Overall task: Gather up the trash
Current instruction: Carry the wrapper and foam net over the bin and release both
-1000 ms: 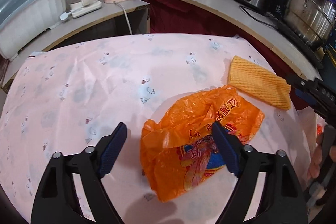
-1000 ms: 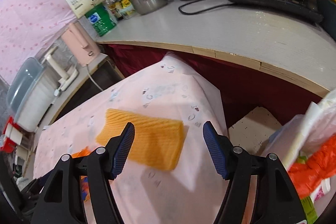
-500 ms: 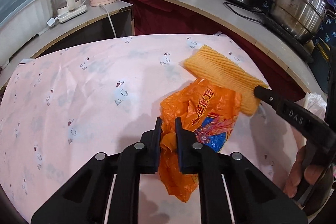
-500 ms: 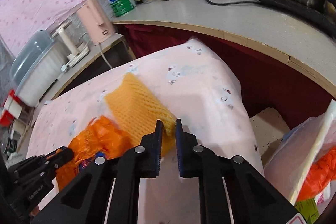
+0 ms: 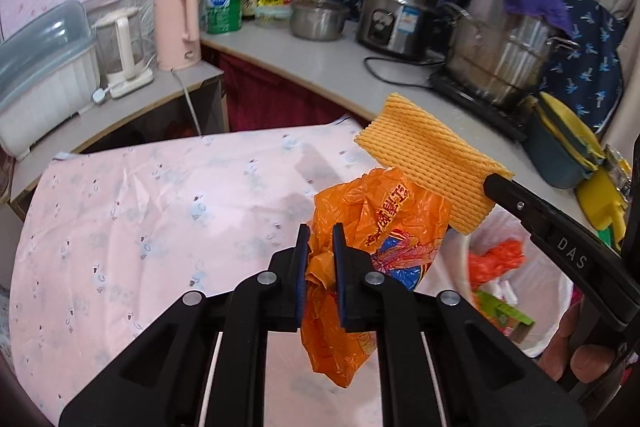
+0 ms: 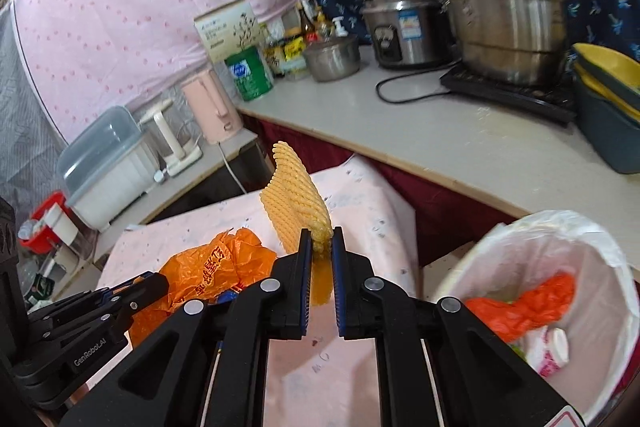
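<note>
1. Left wrist view: the left gripper (image 5: 321,253) is clamped on a bunched fold of the orange plastic bag (image 5: 376,227), low in the centre of the frame. The bag hangs free above the pink tablecloth (image 5: 160,211), most of it billowing up and to the right of the jaws and a tail drooping below them.
   - The film looks thin and slippery, and only a small pinch is held. A quick swing could let it slide out and fall on the cloth or the floor.
   - The loose upper part could snag on the other tool, which crosses the right side of the frame.

2. Same view, right half: the yellow foam net (image 5: 432,155) juts up and left from the tip of the right gripper. The lined trash bin (image 5: 532,307) sits at lower right, beyond the table's edge.
   - Both loads seem headed for one opening. If they arrive together, bag and net may tangle or one may knock the other off the rim.

3. Right wrist view: the right gripper (image 6: 321,247) is closed on one corner of the foam net (image 6: 296,199), which stands nearly upright at frame centre.
   - Held by a corner, the springy net can pivot or pull free.
   - The bin (image 6: 600,247) at lower right is blurred and already holds rubbish; its liner rim looks soft, so a release made too early would likely land the net on the floor beside it.
   - The orange bag (image 6: 212,267) and left gripper sit just left of the jaws, near enough to collide.
</note>
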Tool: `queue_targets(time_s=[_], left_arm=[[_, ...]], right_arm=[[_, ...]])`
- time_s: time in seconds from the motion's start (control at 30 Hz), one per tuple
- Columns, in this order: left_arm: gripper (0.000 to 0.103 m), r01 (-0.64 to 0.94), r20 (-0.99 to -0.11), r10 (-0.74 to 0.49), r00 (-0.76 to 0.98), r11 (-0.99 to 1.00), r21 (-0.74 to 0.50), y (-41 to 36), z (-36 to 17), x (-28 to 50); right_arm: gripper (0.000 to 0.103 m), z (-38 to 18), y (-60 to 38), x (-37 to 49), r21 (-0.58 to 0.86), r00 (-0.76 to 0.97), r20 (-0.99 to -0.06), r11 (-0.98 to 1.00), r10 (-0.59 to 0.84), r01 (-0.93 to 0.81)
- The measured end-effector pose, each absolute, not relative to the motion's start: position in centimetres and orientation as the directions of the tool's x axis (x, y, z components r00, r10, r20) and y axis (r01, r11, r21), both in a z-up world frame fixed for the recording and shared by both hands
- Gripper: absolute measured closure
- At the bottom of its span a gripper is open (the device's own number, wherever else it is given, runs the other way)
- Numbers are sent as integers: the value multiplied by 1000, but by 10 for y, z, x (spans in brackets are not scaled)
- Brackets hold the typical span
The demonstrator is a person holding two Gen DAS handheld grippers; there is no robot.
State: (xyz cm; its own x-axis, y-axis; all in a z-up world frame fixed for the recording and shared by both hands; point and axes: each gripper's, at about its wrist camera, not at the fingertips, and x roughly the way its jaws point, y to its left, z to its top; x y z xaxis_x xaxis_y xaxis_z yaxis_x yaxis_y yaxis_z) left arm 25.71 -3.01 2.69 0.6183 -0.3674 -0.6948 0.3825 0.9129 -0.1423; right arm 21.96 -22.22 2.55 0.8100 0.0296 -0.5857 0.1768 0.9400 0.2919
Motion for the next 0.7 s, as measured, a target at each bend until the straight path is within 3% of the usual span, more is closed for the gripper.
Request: queue_targets(time_s=[0.3, 0.7], left_arm=[[92, 465, -642, -433, 633, 875, -133, -73, 66, 200], [92, 558, -635, -489, 598, 823, -108, -131, 74, 152]], right_arm=[[93, 70, -267, 142, 292, 855, -516, 925, -60, 241], [93, 78, -322, 60, 303, 859, -486, 890, -162, 339]])
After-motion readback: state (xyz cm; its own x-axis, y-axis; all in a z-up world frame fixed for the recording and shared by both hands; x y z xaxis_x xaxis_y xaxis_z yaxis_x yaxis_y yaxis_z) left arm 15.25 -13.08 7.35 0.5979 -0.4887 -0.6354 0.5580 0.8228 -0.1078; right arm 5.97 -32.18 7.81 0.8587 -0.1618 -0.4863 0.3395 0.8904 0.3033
